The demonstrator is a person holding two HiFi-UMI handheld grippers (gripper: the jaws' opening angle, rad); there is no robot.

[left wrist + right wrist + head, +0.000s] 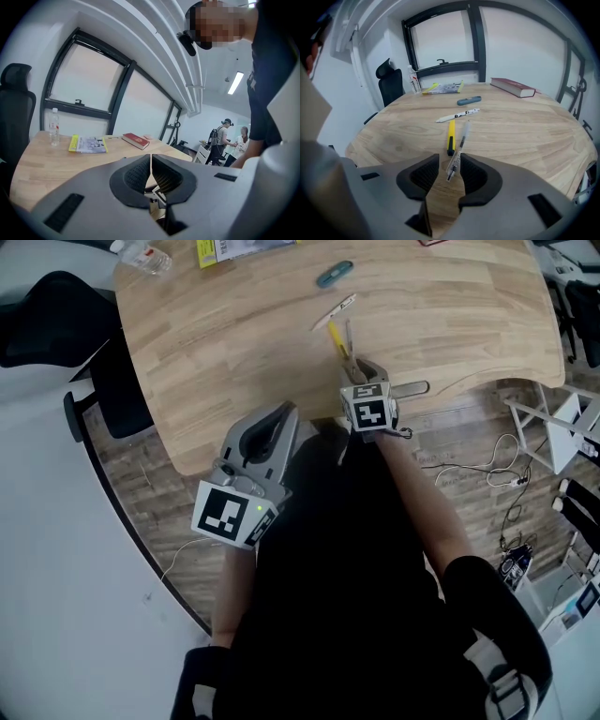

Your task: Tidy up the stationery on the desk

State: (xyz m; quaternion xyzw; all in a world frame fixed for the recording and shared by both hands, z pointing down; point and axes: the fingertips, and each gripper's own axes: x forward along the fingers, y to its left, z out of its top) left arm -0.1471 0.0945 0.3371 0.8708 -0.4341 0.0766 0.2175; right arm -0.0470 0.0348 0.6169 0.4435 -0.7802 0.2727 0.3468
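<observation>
A clear pen (460, 140) lies on the wooden desk (525, 126), its near end between the pads of my right gripper (449, 172), which is open around it. In the head view that gripper (357, 371) sits near the desk's front edge. A yellow pen (451, 135) lies just left of the clear one, and a white pen (458, 115) lies crosswise beyond both. Further back is a teal-blue item (468, 100). My left gripper (151, 169) is shut and empty, held over the desk's near left edge (272, 427).
A red book (513, 87) lies at the far right of the desk. A yellow-edged booklet (440, 88) and a water bottle (412, 78) are at the far left. A black office chair (47, 315) stands beside the desk. Cables (487, 470) lie on the floor at right.
</observation>
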